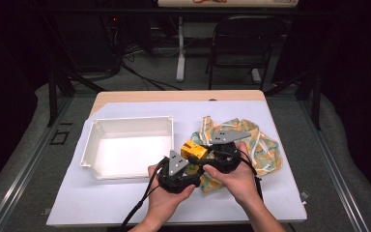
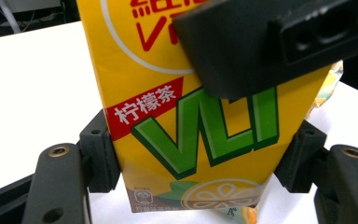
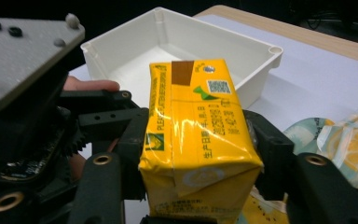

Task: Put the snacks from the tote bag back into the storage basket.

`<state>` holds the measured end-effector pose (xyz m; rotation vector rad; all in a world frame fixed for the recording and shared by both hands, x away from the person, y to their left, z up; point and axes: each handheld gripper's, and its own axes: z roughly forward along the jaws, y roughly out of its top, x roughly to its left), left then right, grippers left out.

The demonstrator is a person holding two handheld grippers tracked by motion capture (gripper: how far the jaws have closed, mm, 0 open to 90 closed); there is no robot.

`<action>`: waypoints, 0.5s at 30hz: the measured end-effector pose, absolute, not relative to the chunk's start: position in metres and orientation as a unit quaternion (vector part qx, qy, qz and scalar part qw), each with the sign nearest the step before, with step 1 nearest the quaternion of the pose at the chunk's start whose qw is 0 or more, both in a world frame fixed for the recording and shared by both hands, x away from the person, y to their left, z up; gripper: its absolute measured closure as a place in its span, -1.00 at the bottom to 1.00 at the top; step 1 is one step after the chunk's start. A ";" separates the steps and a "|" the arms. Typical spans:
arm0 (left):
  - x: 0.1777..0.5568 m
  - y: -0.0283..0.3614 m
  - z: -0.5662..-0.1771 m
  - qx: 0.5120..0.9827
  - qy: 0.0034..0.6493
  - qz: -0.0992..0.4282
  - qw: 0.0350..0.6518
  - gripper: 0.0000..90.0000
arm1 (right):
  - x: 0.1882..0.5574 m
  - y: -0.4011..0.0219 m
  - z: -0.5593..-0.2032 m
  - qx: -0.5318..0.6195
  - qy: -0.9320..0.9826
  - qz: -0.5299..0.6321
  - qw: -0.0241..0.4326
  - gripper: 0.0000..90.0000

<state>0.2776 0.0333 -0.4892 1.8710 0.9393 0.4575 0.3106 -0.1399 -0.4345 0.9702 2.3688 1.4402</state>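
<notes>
Both grippers are clamping the same yellow drink carton (image 1: 193, 150), which is being held just above the white table surface (image 1: 101, 203), between the white tray (image 1: 125, 166) and the patterned cloth (image 1: 265, 145).

The left gripper (image 1: 186, 163) is gripping the carton across its printed face; in the left gripper view its jaws are pressing against both side edges of the carton (image 2: 191, 116) (green lettering and a lemon graphic are showing).

The right gripper (image 1: 210, 151) is closing on the carton (image 3: 198, 140) from the opposite end, one jaw contacting each side panel.

The tray (image 3: 261, 60) is sitting just beyond the carton, and the cloth (image 3: 349, 144) is lying to the right.
</notes>
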 end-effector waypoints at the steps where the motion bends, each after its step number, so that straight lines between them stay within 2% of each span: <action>1: 0.278 0.034 -0.489 0.767 0.384 0.188 0.478 -0.31 | 0.311 -0.140 -0.434 0.329 0.799 0.493 0.100 -0.04; 6: 0.281 0.038 -0.487 0.763 0.387 0.187 0.484 -0.31 | 0.312 -0.148 -0.429 0.329 0.793 0.503 0.098 -0.24; 15: 0.290 0.051 -0.485 0.754 0.401 0.185 0.486 -0.31 | 0.310 -0.157 -0.418 0.324 0.784 0.521 0.100 -0.43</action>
